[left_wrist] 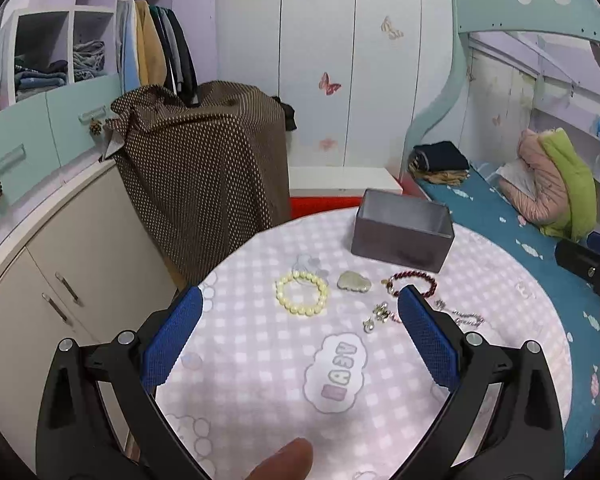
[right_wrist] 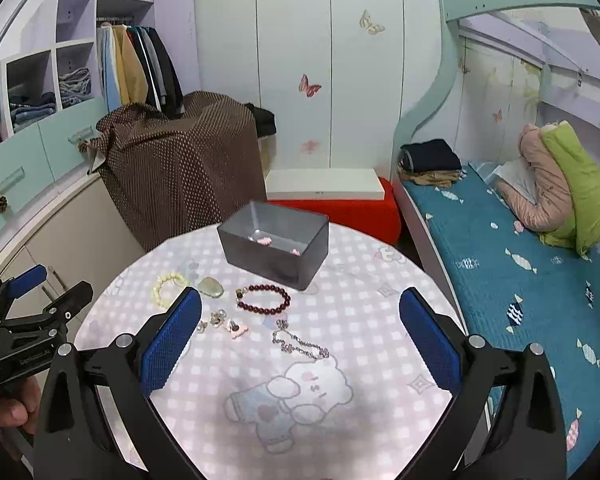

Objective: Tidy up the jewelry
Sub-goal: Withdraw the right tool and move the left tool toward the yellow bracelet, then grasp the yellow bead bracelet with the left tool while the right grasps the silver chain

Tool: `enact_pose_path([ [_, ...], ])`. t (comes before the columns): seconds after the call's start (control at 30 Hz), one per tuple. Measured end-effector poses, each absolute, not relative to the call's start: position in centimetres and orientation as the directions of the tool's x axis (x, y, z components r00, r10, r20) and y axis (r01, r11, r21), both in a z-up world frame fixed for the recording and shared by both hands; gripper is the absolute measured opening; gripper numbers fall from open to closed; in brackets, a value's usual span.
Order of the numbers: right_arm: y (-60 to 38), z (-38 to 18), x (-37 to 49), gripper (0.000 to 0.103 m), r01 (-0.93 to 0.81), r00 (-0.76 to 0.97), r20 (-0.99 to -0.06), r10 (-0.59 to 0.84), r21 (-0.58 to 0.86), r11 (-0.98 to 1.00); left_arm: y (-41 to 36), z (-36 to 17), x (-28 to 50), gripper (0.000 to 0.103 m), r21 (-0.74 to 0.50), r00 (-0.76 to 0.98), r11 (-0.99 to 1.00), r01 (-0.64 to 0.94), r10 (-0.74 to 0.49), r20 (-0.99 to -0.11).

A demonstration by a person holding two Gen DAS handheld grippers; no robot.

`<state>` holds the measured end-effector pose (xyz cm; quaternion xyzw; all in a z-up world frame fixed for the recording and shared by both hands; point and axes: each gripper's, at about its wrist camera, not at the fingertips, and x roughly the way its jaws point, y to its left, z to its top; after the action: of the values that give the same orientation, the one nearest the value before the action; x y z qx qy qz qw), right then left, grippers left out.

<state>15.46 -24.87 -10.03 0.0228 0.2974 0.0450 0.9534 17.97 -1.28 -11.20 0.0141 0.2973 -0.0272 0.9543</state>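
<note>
Jewelry lies on the round table (left_wrist: 260, 380) (right_wrist: 360, 320): a cream bead bracelet (left_wrist: 302, 294) (right_wrist: 167, 287), a pale green pendant (left_wrist: 354, 281) (right_wrist: 211, 287), a dark red bead bracelet (left_wrist: 414, 280) (right_wrist: 263, 299), small earrings (left_wrist: 378, 314) (right_wrist: 220, 322) and a silver chain (left_wrist: 462, 315) (right_wrist: 300, 343). A grey metal box (left_wrist: 402, 230) (right_wrist: 274, 244) stands at the far side with small pink pieces inside. My left gripper (left_wrist: 300, 322) hovers open above the table, empty. My right gripper (right_wrist: 300, 324) is open too, above the chain, holding nothing.
A brown dotted cloth (left_wrist: 204, 164) covers something behind the table on the left, next to cabinets (left_wrist: 60, 264). A bed with a teal cover (right_wrist: 520, 264) runs along the right. A red stool with a white box (right_wrist: 328, 188) stands behind the table. A thumb (left_wrist: 284, 460) shows at the bottom.
</note>
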Motion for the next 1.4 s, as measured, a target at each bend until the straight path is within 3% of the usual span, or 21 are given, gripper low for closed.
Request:
enact_pose_path([
  [0.83, -25.4, -16.1, 20.2, 0.095, -0.062, 0.693, -0.715, 0.096, 0.074, 0.995, 1.5, -22.8, 31.4, 0.097, 0.082, 0.624, 0.996, -0.046, 0.093, -0.776],
  [1.07, -25.9, -17.7, 21.2, 0.095, -0.048, 0.664, -0.744, 0.075, 0.058, 0.997, 1.7, -24.1, 32.7, 0.062, 0.010, 0.589, 1.000, -0.025, 0.023, -0.808],
  [1.13, -26.0, -18.3, 21.5, 0.095, -0.048, 0.653, -0.754, 0.067, 0.047, 0.998, 1.5, -24.0, 32.7, 0.049, 0.007, 0.590, 1.000, -0.007, 0.010, -0.808],
  [1.2, -26.2, -19.0, 21.7, 0.095, -0.048, 0.641, -0.764, 0.067, 0.048, 0.998, 0.8, -23.8, 32.4, 0.025, 0.001, 0.590, 1.000, 0.026, -0.015, -0.807],
  [1.27, -26.3, -19.6, 21.8, 0.095, -0.053, 0.630, -0.774, 0.067, 0.043, 0.998, 0.2, -23.7, 32.2, 0.014, -0.008, 0.586, 0.999, 0.053, -0.037, -0.809],
  [1.4, -26.2, -20.8, 22.1, 0.095, -0.079, 0.606, -0.792, 0.072, 0.030, 0.996, -0.2, -23.5, 31.4, 0.009, -0.084, 0.571, 0.992, 0.099, -0.125, -0.811],
])
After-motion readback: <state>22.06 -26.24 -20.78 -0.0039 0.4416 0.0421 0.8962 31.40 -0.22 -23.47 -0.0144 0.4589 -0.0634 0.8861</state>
